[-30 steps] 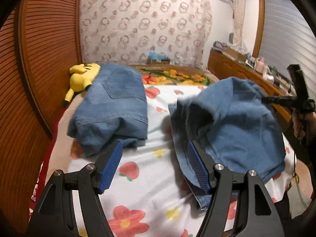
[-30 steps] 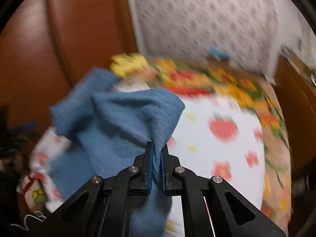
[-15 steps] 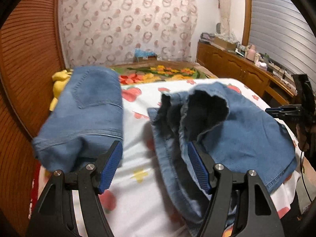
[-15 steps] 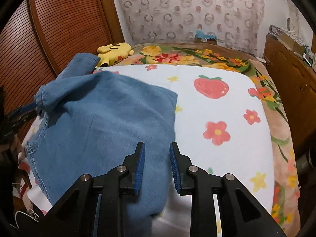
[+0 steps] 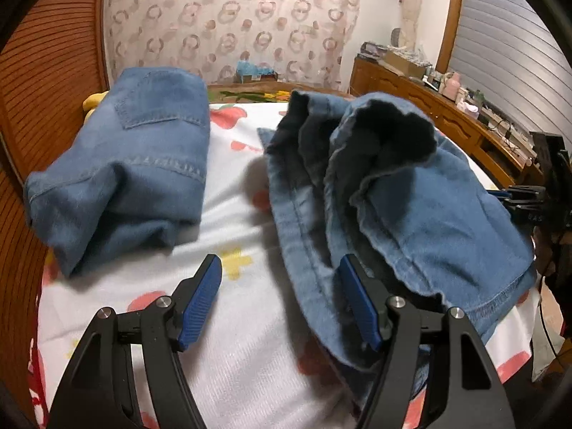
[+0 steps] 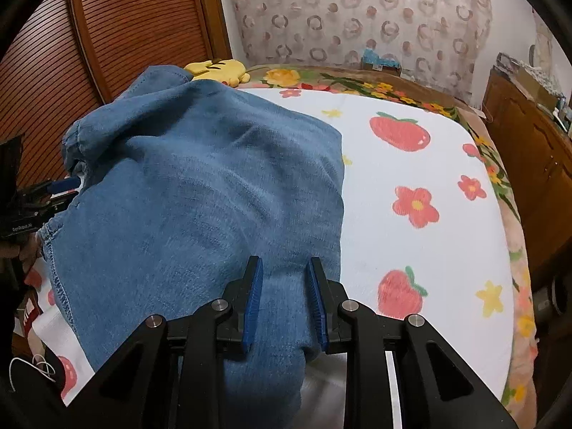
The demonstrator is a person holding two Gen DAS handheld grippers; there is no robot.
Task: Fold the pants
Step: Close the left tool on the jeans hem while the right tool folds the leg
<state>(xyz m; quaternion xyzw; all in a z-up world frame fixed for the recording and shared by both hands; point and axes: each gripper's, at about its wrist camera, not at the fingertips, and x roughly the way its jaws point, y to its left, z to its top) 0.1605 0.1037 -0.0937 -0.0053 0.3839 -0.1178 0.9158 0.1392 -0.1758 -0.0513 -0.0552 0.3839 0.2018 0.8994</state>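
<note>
Blue denim pants (image 5: 411, 207) lie bunched on the flowered bedsheet (image 5: 236, 214), seen in the left wrist view on the right. They also fill the left of the right wrist view (image 6: 200, 193). A second, folded pair of blue jeans (image 5: 143, 150) lies at the left. My left gripper (image 5: 280, 296) is open and empty, its right finger at the edge of the bunched pants. My right gripper (image 6: 284, 296) is open, its fingers over the near edge of the pants. It holds nothing.
A yellow plush toy (image 6: 221, 69) lies at the head of the bed by the wooden slatted wall (image 6: 136, 25). A wooden cabinet (image 5: 439, 118) with clutter runs along the right side. The white sheet (image 6: 422, 186) with strawberries and flowers spreads to the right.
My right gripper has let go of the pants and opened; the lifted cloth has dropped onto the bed. My left gripper stays open and has moved closer to the pants.
</note>
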